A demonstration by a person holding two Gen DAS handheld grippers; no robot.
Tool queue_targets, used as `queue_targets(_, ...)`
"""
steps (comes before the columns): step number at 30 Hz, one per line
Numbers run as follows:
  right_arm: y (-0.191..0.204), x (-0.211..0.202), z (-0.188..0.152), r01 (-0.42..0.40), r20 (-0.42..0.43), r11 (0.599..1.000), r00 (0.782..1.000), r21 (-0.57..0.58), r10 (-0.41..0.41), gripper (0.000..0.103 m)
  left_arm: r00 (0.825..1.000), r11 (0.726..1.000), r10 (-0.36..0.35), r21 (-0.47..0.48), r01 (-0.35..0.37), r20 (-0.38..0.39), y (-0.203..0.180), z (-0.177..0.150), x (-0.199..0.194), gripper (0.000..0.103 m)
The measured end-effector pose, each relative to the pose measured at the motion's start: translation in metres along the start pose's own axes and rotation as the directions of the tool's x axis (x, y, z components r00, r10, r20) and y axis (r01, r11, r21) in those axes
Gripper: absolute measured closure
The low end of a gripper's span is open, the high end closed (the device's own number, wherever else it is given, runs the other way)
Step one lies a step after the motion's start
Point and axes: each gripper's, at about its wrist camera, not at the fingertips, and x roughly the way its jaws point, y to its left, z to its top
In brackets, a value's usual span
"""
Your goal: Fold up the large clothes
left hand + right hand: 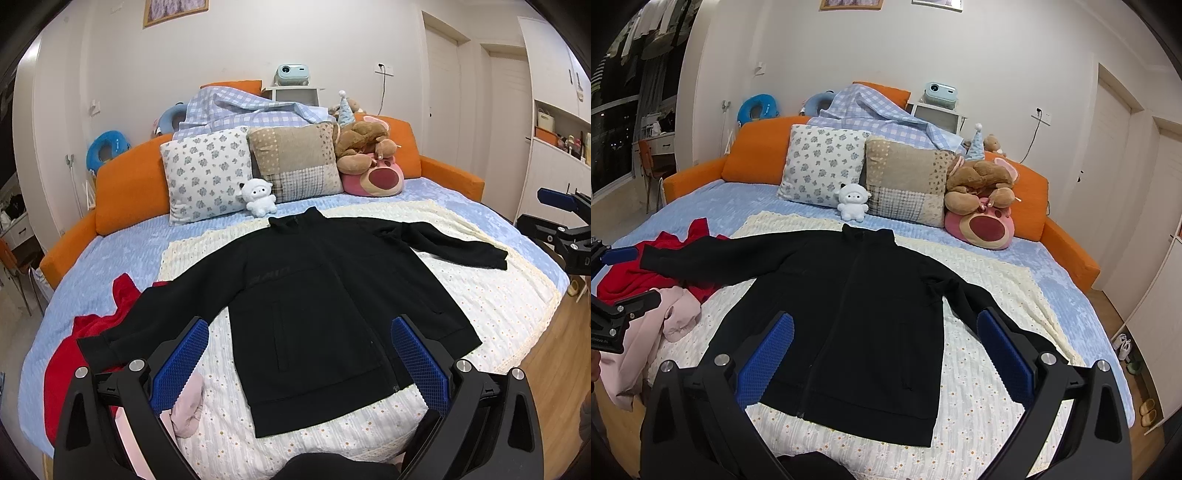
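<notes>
Two grippers hang above the near edge of the bed, and both have the jaws wide apart with nothing between the blue pads. The black jacket lies flat and front side up in the middle of both frames, on a cream quilt, with the collar toward the pillows at the top and the hem toward the bottom of the frame. Both sleeves are spread outward: the one at the left of the frame rests partly over a red garment, the other reaches toward the right edge of the quilt. A pink garment lies beside the red one, near the lower left of the right wrist view. In my judgement the spreading step is finished and the folding itself is not yet begun. The left gripper and the right gripper touch no cloth. The next move probably calls for lowering each gripper to a sleeve or a shoulder, closing on one layer of fabric only, and bringing it inward over the body without dragging the jacket.
</notes>
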Motion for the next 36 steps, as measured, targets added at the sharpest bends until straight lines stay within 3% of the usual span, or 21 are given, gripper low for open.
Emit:
queue_targets(5, 0.003, 0.004, -0.005, -0.005, -0.003, 1.0, 1.0, -0.008, 0.005, 0.005, 1.0, 1.0, -0.013, -0.022, 0.013, -0.011, 0.002, 0.002, 0.002, 0.003)
queue_targets(7, 0.003, 0.005, -0.006, -0.003, -0.002, 1.0, 1.0, -0.01, 0.003, 0.005, 0.998, 1.0, -0.001, -0.028, 0.002, 0.065, 0.002, 0.0, 0.0, 0.003)
queue_targets(8, 0.003, 0.005, -0.007, -0.004, -0.001, 1.0, 1.0, -0.008, 0.004, 0.005, 0.998, 1.0, 0.0, -0.027, 0.002, 0.068, 0.003, 0.0, -0.001, 0.003)
queue_targets(18, 0.001, 0.005, -0.006, -0.004, 0.0, 1.0, 1.0, -0.009, 0.004, 0.005, 1.0, 1.0, 0.001, -0.013, -0.002, -0.017, -0.001, 0.007, 0.003, 0.003)
queue_targets(29, 0.004, 0.008, -0.006, -0.01, 0.002, 1.0, 1.0, -0.008, 0.01, 0.005, 0.999, 0.999, 0.032, 0.006, -0.032, 0.011, 0.0, 0.004, 0.001, 0.003)
queue_targets(36, 0.014, 0.019, -0.007, -0.032, -0.003, 0.999, 0.999, -0.018, 0.032, 0.005, 0.999, 0.999, 0.048, 0.001, -0.048, -0.022, 0.005, 0.004, 0.015, 0.003)
